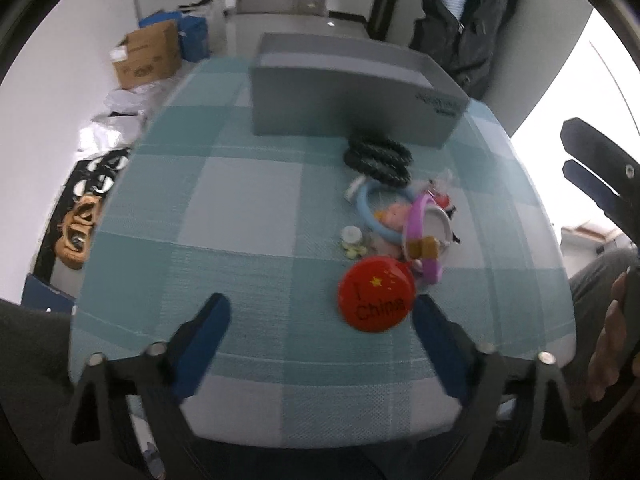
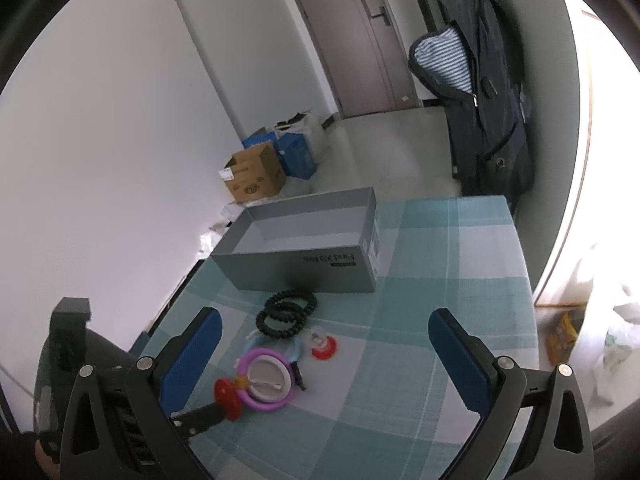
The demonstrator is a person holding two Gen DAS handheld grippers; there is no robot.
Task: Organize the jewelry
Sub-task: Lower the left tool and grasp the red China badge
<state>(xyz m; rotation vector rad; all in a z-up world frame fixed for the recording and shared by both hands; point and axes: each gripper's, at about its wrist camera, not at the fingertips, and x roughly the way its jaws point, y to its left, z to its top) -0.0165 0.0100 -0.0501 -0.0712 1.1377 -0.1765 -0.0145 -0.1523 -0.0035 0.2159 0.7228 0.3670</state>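
Observation:
A red round badge [image 1: 376, 294] marked with yellow stars and "China" lies on the teal checked tablecloth [image 1: 240, 220]. It sits between the fingers of my left gripper [image 1: 320, 312], close to the right finger; the left finger stands well away, so the gripper is open. Behind the badge is a heap: purple bangle [image 1: 420, 236], light blue ring [image 1: 376, 216], black bead bracelets [image 1: 378, 156]. An open grey box [image 2: 304, 252] stands behind the bracelets [image 2: 286, 314]. My right gripper [image 2: 326, 320] hovers open and empty above the heap, with the purple bangle [image 2: 264, 378] and badge [image 2: 226, 398] below left.
The table ends close on the left and near sides. On the floor to the left stand a cardboard box [image 2: 254, 174], blue boxes [image 2: 296, 152] and sandals [image 1: 78, 232]. A dark jacket [image 2: 484, 92] hangs behind the table's far right corner. A hand [image 1: 612, 320] holds the right gripper's handle.

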